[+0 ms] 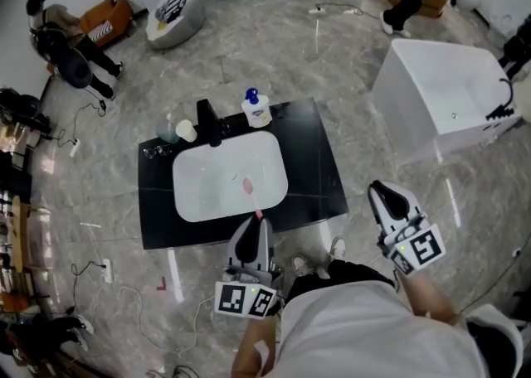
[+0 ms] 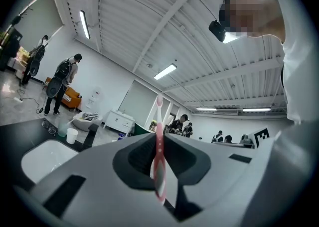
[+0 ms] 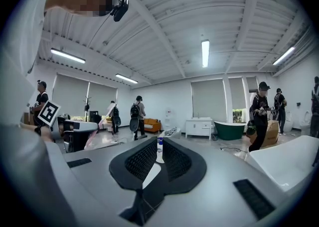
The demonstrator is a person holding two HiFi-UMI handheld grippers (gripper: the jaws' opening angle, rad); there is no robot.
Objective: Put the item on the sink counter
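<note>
My left tongs [image 1: 254, 225] are clamped on a pink toothbrush [image 2: 159, 144]. It stands upright between the pads, with the bristle end rising above the tips. From the head view, these tongs hover at the near edge of the black worktop [image 1: 319, 171], and the toothbrush tip [image 1: 258, 215] sits just over the front rim of the white basin [image 1: 207, 194].

A small pink thing [image 1: 247, 186] lies inside the basin; it's too small for me to say what it is. Along the back of the worktop stand a black faucet [image 1: 207, 123], a white cup [image 1: 186, 130] to its left and a soap bottle with a blue cap [image 1: 256, 109] to its right.

My right tongs [image 1: 387, 194] are held off to the right, over the floor. Their jaws are a narrow gap apart with nothing gripped [image 3: 158, 155].
</note>
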